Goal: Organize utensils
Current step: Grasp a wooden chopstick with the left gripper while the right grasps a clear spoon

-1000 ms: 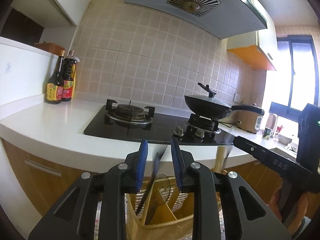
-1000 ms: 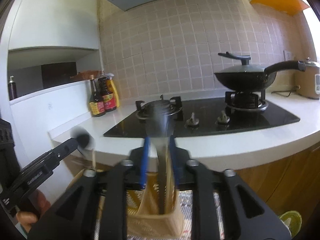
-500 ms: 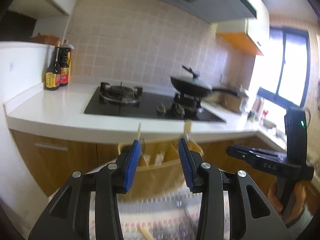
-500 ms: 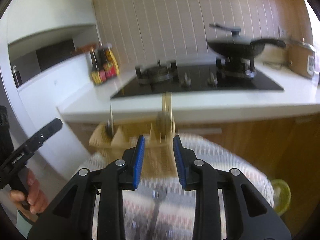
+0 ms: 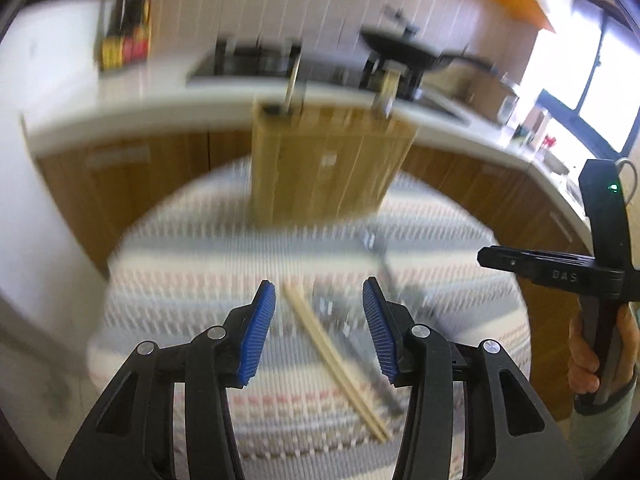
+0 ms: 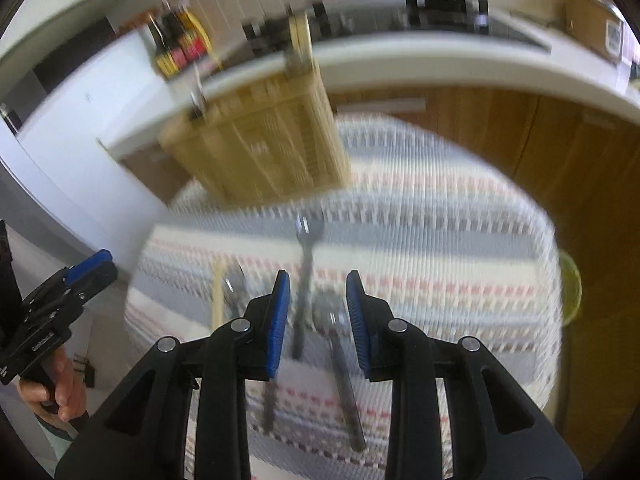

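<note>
A wooden utensil holder (image 5: 324,168) stands at the far side of a round table with a striped cloth (image 5: 192,280); utensil handles stick out of its top. It also shows in the right wrist view (image 6: 264,152). My left gripper (image 5: 319,320) is open and empty above a pair of wooden chopsticks (image 5: 332,356) lying on the cloth. My right gripper (image 6: 318,308) is open and empty above metal utensils (image 6: 304,276) lying on the cloth (image 6: 440,248); another lies nearer me (image 6: 344,380). Both views are blurred.
A white counter (image 5: 120,116) with a gas hob, a black pan (image 5: 404,50) and sauce bottles (image 5: 124,40) runs behind the table. Wooden cabinet doors (image 6: 540,140) are below it. The other gripper shows at each view's edge.
Both grippers have pulled back and tilted down from the holder toward the cloth. Both have opened wider and no longer hold the utensils now standing in the holder.
</note>
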